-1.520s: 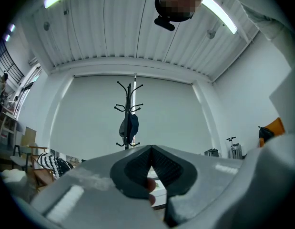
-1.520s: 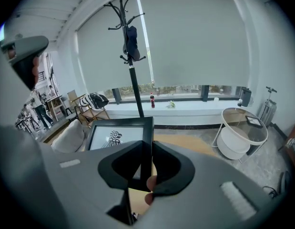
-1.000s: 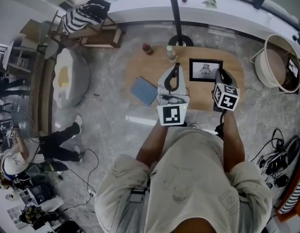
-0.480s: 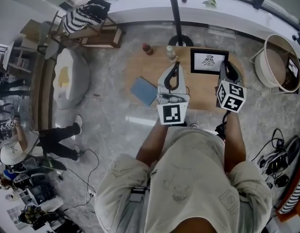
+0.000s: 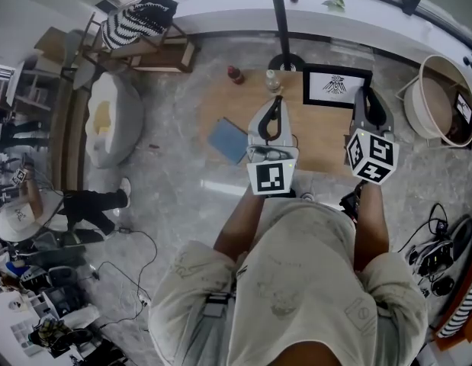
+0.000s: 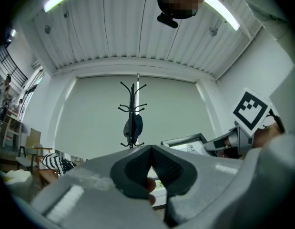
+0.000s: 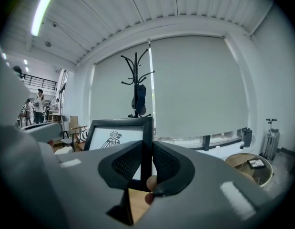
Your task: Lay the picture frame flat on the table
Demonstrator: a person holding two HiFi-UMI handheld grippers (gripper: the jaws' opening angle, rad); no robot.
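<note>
My right tool (image 7: 146, 149) is pinched on the right side bar of the picture frame (image 7: 114, 140). The frame is up on its edge at the far right end of the surface (image 5: 319, 139), and its picture looks at me. I cannot tell if its bottom touches. Its long side runs off to the left from my tool. My left tool (image 6: 151, 148) is closed on nothing, near the frame but apart. I think I must tip the frame down flat.
</note>
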